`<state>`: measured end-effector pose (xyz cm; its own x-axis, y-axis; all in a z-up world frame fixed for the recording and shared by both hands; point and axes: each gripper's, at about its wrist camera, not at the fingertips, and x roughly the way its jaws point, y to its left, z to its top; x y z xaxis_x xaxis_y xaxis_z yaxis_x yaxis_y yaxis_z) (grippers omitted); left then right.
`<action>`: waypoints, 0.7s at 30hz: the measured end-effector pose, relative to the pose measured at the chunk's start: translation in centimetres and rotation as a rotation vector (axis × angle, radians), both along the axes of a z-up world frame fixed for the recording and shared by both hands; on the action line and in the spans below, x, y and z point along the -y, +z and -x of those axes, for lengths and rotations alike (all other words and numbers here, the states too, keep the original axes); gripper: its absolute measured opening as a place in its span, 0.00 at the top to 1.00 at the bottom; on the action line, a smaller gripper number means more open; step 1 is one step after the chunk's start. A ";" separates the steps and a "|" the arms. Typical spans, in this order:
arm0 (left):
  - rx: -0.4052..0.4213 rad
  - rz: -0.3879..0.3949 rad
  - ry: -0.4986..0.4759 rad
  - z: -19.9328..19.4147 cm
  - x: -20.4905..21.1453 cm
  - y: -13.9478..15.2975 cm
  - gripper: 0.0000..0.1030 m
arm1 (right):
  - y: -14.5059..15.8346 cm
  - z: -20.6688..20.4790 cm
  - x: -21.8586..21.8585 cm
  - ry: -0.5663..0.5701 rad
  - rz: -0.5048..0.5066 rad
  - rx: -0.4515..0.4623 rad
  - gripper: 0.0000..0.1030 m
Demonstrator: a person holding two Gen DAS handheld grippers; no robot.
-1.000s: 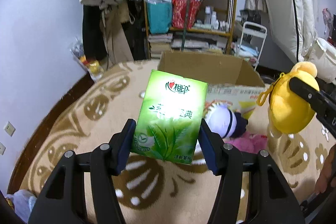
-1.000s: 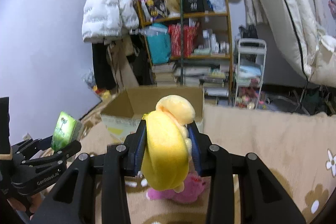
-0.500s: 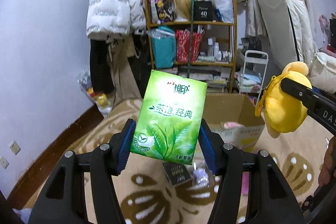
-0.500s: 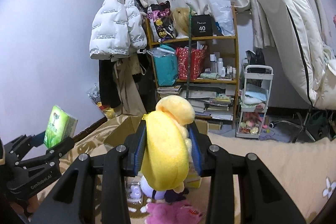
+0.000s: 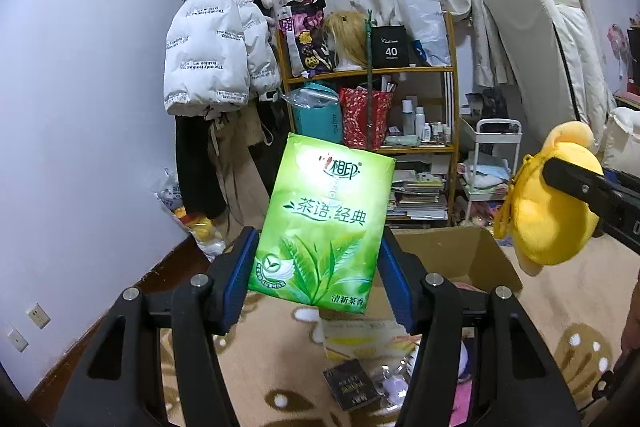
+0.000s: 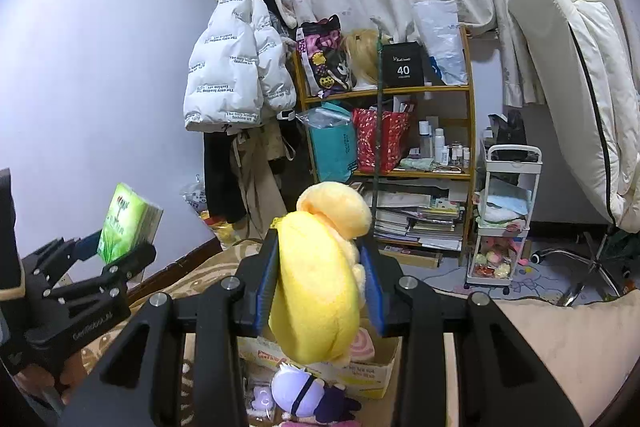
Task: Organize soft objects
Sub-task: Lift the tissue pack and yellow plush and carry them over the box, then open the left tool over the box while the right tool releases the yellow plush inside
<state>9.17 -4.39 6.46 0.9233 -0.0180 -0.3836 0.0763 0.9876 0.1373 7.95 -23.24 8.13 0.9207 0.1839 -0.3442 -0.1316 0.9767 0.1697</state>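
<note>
Above the patterned rug (image 5: 280,399), left gripper (image 5: 318,275) jaws pinch a green tissue pack (image 5: 324,223); right gripper (image 6: 320,283) jaws squeeze a yellow plush (image 6: 316,279)

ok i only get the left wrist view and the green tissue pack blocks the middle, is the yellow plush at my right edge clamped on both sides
observer: yes, the right wrist view shows the yellow plush squeezed between both blue pads of the right hand-held gripper
operator: whats below it
observer: its lower end overlaps the open cardboard box, and a pink swirled item shows inside
operator: anything in front of the box
observer: a white and purple plush lies on the carpet just in front of the box's near wall
</note>
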 end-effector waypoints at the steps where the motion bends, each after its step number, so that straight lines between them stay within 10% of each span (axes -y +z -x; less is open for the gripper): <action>1: -0.004 0.006 0.000 -0.4 0.0 0.0 0.44 | 0.0 -0.2 -0.1 0.000 0.004 0.002 0.61; 21: -0.047 -0.018 -0.059 -5.5 2.0 -4.8 0.44 | -3.5 -4.2 0.3 0.004 -0.038 -0.027 0.61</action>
<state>14.65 -6.36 1.69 0.9020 -0.0641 -0.4269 0.1407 0.9786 0.1503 12.18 -23.51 4.66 0.9104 0.2011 -0.3616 -0.1305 0.9689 0.2103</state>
